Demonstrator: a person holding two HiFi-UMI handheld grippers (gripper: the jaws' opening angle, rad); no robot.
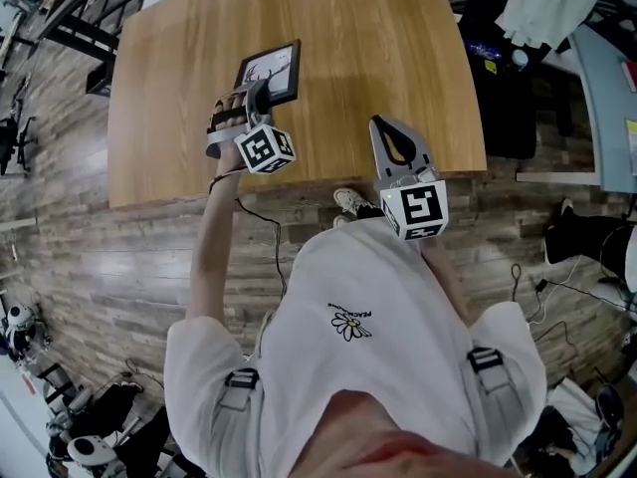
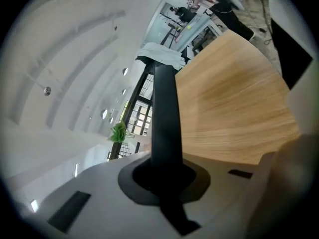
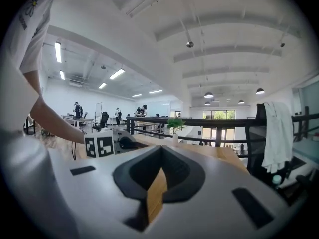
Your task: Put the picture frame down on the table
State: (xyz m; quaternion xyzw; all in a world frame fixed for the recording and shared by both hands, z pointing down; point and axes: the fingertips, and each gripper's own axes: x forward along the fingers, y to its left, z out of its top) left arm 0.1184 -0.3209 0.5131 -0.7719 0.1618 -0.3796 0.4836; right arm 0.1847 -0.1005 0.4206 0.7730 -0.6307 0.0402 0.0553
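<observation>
the left hand-held gripper [image 1: 257, 96], clamped on the picture frame [image 1: 276, 70] by its edge, holds it over the worktop [image 1: 388, 48] at eleven o'clock; the right hand-held gripper [image 1: 386, 127], jaws together and empty, hangs at its four o'clock; the set-down looks in hand; next comes lowering it flat, then release

Left gripper [image 1: 259, 98] clamped, arm outstretched; right gripper [image 1: 386, 127] closed, empty.
</observation>
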